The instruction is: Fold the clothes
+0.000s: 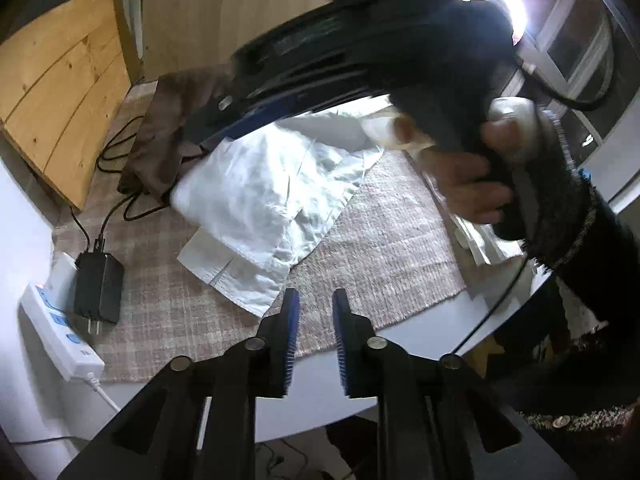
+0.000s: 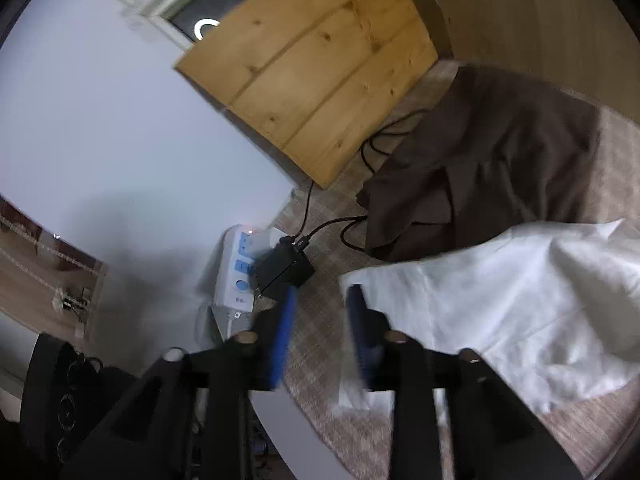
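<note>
A white shirt point(image 1: 264, 200) lies partly folded on a checked cloth point(image 1: 384, 248) over the table. A brown garment point(image 1: 168, 136) lies crumpled behind it. My left gripper point(image 1: 315, 304) is open and empty, above the cloth's near edge, just short of the shirt's cuff. In the right wrist view the white shirt point(image 2: 500, 304) is at the right and the brown garment point(image 2: 488, 160) behind it. My right gripper point(image 2: 322, 300) is open, its right finger at the shirt's left edge. The right hand point(image 1: 472, 184) and its gripper body pass over the shirt in the left wrist view.
A white power strip point(image 1: 60, 328) with a black adapter point(image 1: 98, 284) and black cables point(image 1: 120, 160) lies at the table's left edge. A wooden board point(image 1: 68, 84) leans at the back left. The strip point(image 2: 240, 272) and board point(image 2: 320, 64) show in the right wrist view.
</note>
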